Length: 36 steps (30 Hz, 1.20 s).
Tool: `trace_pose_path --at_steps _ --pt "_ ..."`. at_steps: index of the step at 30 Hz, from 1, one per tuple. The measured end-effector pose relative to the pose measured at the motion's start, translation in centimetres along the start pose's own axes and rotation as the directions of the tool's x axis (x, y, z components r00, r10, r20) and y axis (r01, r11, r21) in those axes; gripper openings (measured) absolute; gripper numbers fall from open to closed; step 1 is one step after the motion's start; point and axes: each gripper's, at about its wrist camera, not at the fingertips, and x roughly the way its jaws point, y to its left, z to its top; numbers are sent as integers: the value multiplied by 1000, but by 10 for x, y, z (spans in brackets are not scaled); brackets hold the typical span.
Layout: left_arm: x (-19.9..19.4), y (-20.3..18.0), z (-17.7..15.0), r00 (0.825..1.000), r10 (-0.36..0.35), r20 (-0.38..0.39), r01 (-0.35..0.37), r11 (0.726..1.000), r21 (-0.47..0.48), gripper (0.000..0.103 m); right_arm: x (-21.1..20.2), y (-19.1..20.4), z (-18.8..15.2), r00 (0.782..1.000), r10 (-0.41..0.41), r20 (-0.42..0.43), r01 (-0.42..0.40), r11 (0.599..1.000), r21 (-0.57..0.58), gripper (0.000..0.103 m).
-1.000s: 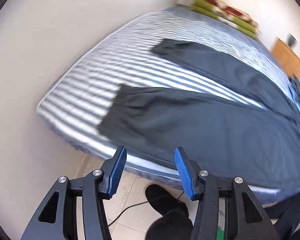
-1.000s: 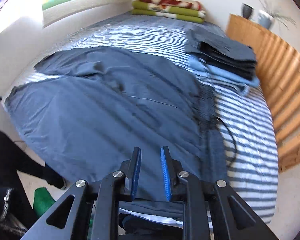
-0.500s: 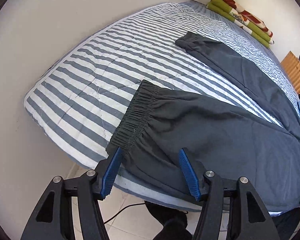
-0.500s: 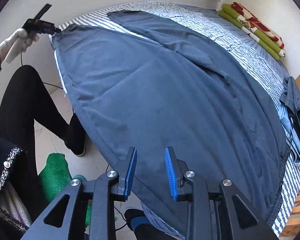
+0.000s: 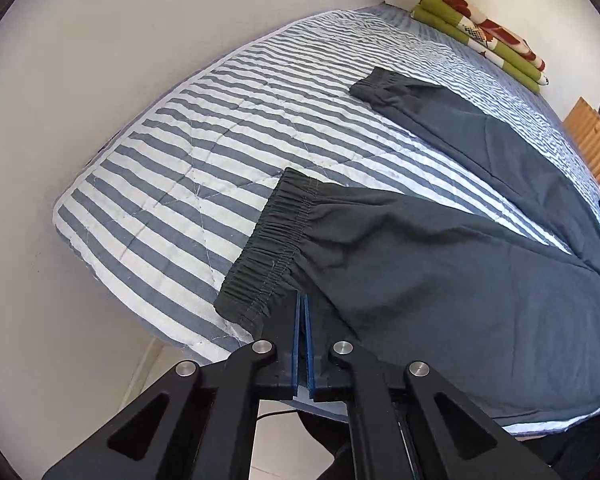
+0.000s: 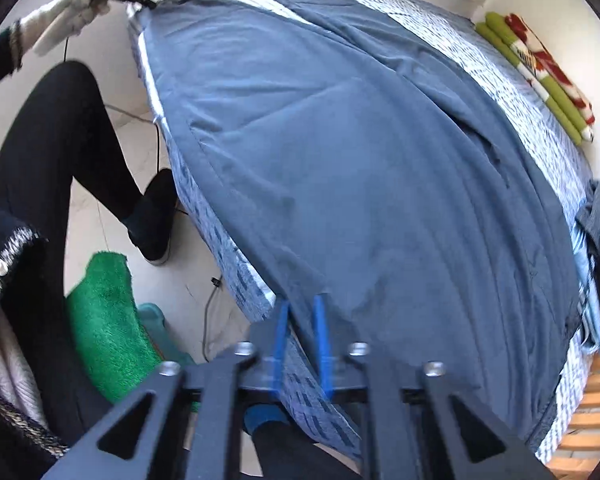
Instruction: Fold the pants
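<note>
Dark grey pants [image 5: 440, 280] lie spread flat on a striped bed [image 5: 180, 152], legs apart. My left gripper [image 5: 302, 300] is shut on the lower edge of the near leg, just behind its elastic cuff [image 5: 272, 248]. The far cuff [image 5: 380, 82] lies flat further up the bed. In the right wrist view the left gripper [image 6: 150, 3], in a gloved hand [image 6: 64, 16], pinches that corner of the pants [image 6: 360, 160]. My right gripper [image 6: 301, 312] is at the pants' near edge by the waist, its jaws closing. The fabric edge runs between them and a gap still shows.
Folded green and red blankets [image 5: 484, 36] lie at the far end of the bed. A stack of folded clothes [image 6: 598, 260] sits by the wooden slatted panel [image 6: 596, 400]. The person's leg [image 6: 60, 140], a green mat [image 6: 104, 312] and a cable are on the floor beside the bed.
My left gripper came down to the near leg's cuff and shut on the fabric edge. My right gripper rolled, sank to the pants' near edge, and its jaws narrowed.
</note>
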Motion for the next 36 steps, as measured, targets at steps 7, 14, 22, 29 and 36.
trace_pose_path --at_steps 7,14,22,29,36 --pt "-25 -14 22 999 -9 43 9 1000 1 1 -31 -23 13 991 -100 90 95 994 59 2" --pt "-48 -52 92 994 -38 99 36 999 26 1 -77 -70 49 940 -276 201 253 958 132 1" --pt "-11 -116 198 998 -13 64 8 997 74 1 -75 -156 119 882 -430 195 399 899 177 1" --pt "71 -152 270 998 48 -27 -46 996 77 1 -6 -235 171 883 -456 112 431 881 196 1" --pt "147 -171 309 992 66 -106 -62 997 39 5 77 -286 205 882 -470 29 457 869 188 1"
